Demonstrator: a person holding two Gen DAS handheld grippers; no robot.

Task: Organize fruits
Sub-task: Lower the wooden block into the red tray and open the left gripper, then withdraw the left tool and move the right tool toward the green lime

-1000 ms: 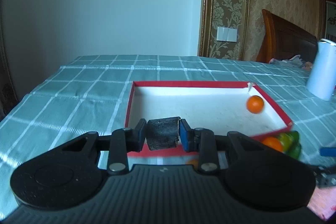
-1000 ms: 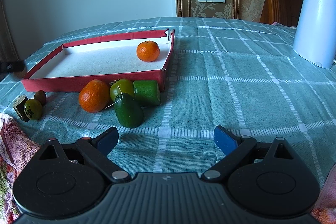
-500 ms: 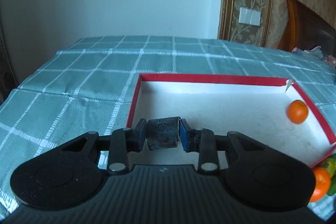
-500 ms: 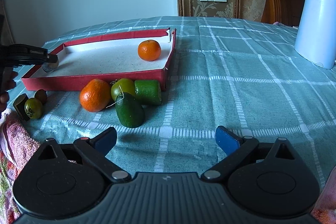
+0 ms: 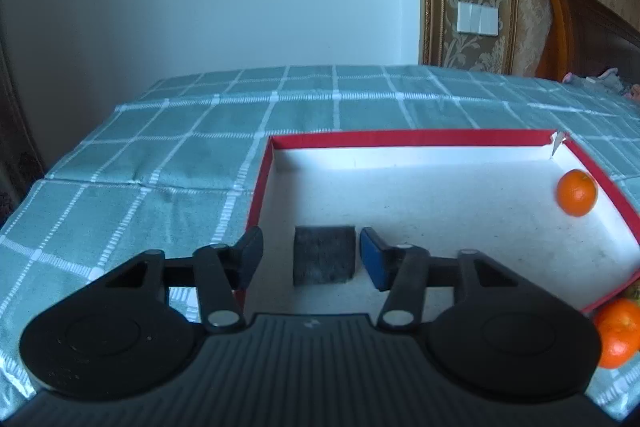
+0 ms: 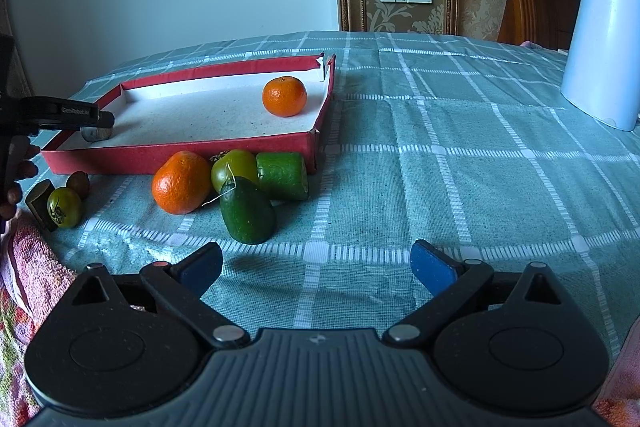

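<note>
- A shallow red cardboard tray with a white floor (image 6: pixel 224 147) lies flat on the bench; one far corner is torn open.
- A dark, stubby block-shaped piece (image 5: pixel 324 254) sits on the tray floor near its left corner, upright, touching nothing at its sides.
- A small round orange mandarin (image 6: pixel 284 96) rests inside the tray near the torn far corner.
- A larger orange mandarin (image 6: pixel 181 183) lies outside, against the tray's near wall.
- A round yellow-green fruit (image 6: pixel 234 169) sits just beside it.
- A short green cylinder-cut fruit (image 6: pixel 282 175) lies on its side next to that.
- A dark green avocado-shaped fruit (image 6: pixel 248 213) lies in front of these.
- A small green tomato-like fruit (image 6: pixel 64 207), a small brown round fruit (image 6: pixel 78 183) and a dark wedge (image 6: pixel 38 201) cluster off the tray's left end.
</note>
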